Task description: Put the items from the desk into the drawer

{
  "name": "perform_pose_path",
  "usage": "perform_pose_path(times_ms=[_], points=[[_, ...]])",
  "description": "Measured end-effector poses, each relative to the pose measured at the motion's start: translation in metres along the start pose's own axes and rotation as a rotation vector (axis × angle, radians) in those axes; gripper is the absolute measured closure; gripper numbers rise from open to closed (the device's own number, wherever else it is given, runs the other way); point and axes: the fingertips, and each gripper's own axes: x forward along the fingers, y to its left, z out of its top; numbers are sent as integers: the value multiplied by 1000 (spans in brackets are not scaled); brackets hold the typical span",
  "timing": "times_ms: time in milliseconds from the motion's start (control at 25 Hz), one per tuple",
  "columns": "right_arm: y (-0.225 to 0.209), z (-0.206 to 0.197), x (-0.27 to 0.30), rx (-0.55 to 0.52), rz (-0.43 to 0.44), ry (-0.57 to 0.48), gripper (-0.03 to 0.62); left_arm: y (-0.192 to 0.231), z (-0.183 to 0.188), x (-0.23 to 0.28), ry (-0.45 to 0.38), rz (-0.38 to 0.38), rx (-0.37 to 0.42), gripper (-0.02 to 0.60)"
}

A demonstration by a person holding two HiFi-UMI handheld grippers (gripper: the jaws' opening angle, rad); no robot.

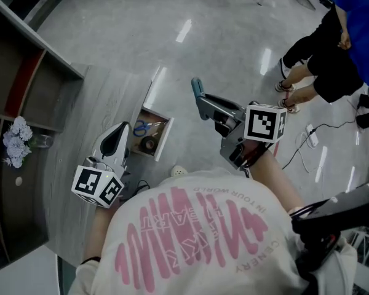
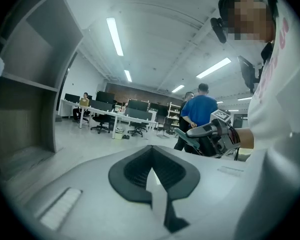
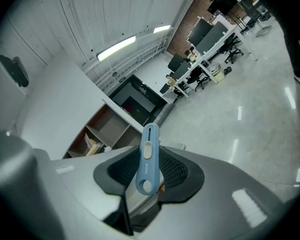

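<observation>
My right gripper (image 1: pixel 200 103) hangs over the floor to the right of the open drawer (image 1: pixel 165 139), shut on a blue utility knife (image 1: pixel 197 87). In the right gripper view the knife (image 3: pixel 148 156) stands upright between the dark pads of the right gripper (image 3: pixel 149 170). Blue-handled scissors (image 1: pixel 140 128) and a dark tape roll (image 1: pixel 150 143) lie in the drawer. My left gripper (image 1: pixel 119 131) points at the drawer from the desk side. In its own view the left gripper (image 2: pixel 151 156) has its jaws together with nothing between them.
The grey wood desk (image 1: pixel 80 165) runs along the left, with a shelf unit (image 1: pixel 24 72) and white flowers (image 1: pixel 15 141) behind it. A small white object (image 1: pixel 179 171) lies near my chest. People (image 1: pixel 338 48) stand at the upper right, near cables on the floor (image 1: pixel 307 141).
</observation>
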Motion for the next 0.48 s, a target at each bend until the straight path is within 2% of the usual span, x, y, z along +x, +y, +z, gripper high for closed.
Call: perform_pose_path(times_ms=[160, 280, 480], points=[[7, 10, 35, -31, 38, 57, 464, 12, 19, 2, -25, 11, 44, 565], [17, 10, 68, -53, 93, 145, 464, 19, 25, -3, -75, 76, 34, 565], [26, -2, 120, -78, 187, 308, 464, 34, 23, -18, -100, 204, -10, 565]])
